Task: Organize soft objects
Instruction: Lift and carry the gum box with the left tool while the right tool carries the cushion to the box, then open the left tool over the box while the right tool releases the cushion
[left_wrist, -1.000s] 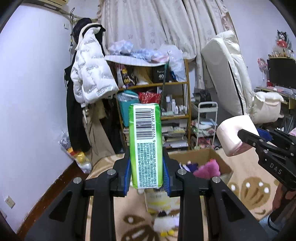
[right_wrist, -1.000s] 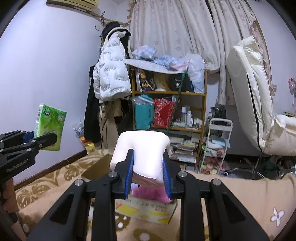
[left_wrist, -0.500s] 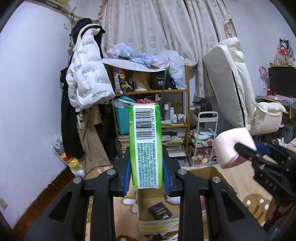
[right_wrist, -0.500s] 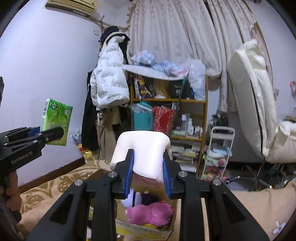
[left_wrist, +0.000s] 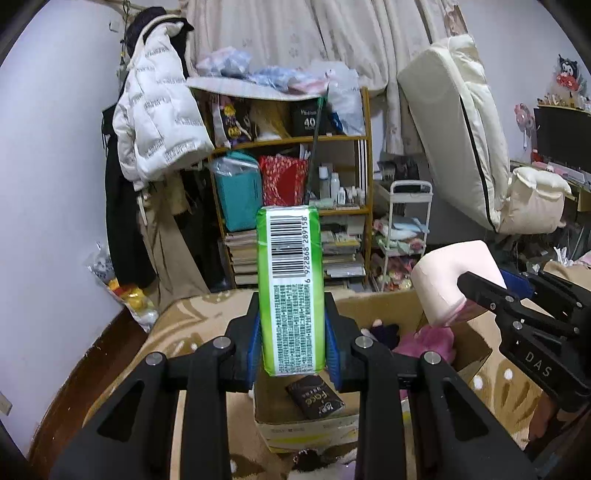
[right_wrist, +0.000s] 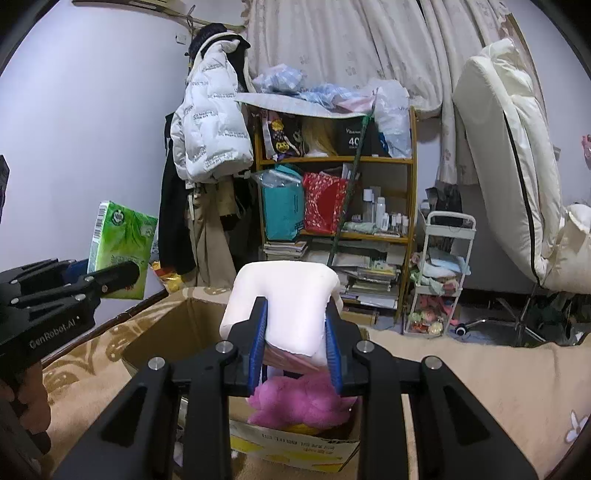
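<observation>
- Cluttered bedroom lies ahead of us: a wooden shelf (left_wrist: 295, 177) crammed with books and bags against the far wall, a white puffer jacket (left_wrist: 159, 110) hanging to its left, curtains behind, and a cream chair (left_wrist: 469, 147) tipped up on the right.
- We are working over a patterned blanket (right_wrist: 461, 376), on which an open cardboard box (right_wrist: 159, 325) sits just below both grippers.
- Our left gripper (left_wrist: 291, 341) is pinching a green tissue pack (left_wrist: 290, 288); we hold it upright by its lower end, barcode side towards the camera, so it hangs free above the near left part of the box.
- Our right gripper (right_wrist: 295, 339) is clamped on a pale pink soft roll (right_wrist: 284, 299), the pads squeezing its lower part so that it bulges above them.
- From the left wrist view, the roll hangs over the right side of the box, beside the tissue pack but apart from it.
- Inside the box we see a pink plush toy (right_wrist: 299, 402) under the right gripper and a dark packet (left_wrist: 316, 400) lying flat under the left one.
- We judge that both items are held over separate spots so each can drop in without landing on the other; release seems the next step.
</observation>
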